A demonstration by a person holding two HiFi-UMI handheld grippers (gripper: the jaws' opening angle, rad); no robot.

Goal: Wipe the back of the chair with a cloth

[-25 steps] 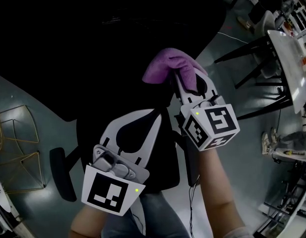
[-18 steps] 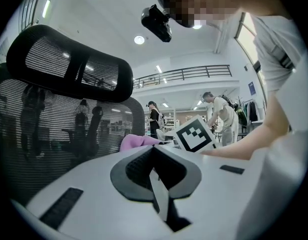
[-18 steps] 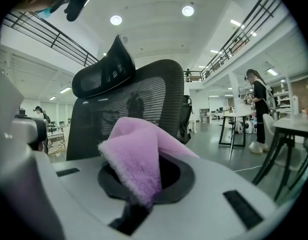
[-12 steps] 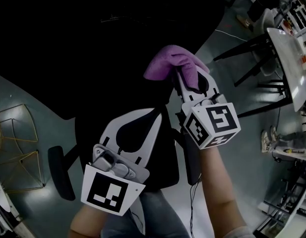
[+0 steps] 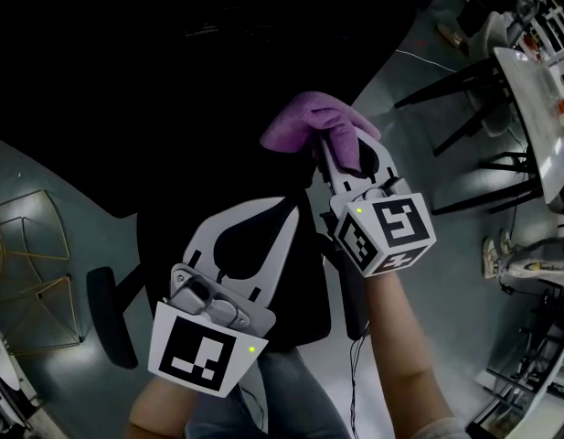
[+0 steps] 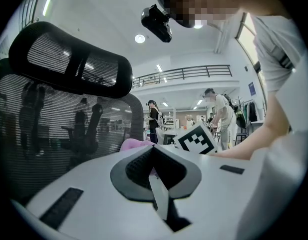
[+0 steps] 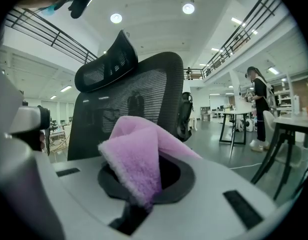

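Observation:
The black mesh chair back [image 5: 172, 90] fills the top of the head view, with its headrest [image 7: 106, 64] above it in the right gripper view. A purple cloth [image 5: 316, 124] is clamped in my right gripper [image 5: 341, 158], held against the chair back's right side. In the right gripper view the cloth [image 7: 139, 159] folds up out of the jaws in front of the mesh back [image 7: 144, 91]. My left gripper [image 5: 293, 204] is lower and to the left, shut with nothing in it, its tips close to the mesh [image 6: 59, 129]. From the left gripper view a bit of the cloth [image 6: 131, 145] shows past the jaws.
White tables on black legs [image 5: 528, 90] stand to the right. A gold wire stool [image 5: 26, 273] is on the floor at left. The chair's base arm and castor [image 5: 103, 314] reach out lower left. People stand in the background [image 7: 258, 104] by a table [image 7: 293, 126].
The right gripper with the cloth has shifted a little to the left along the chair back. The left gripper has stayed where it was.

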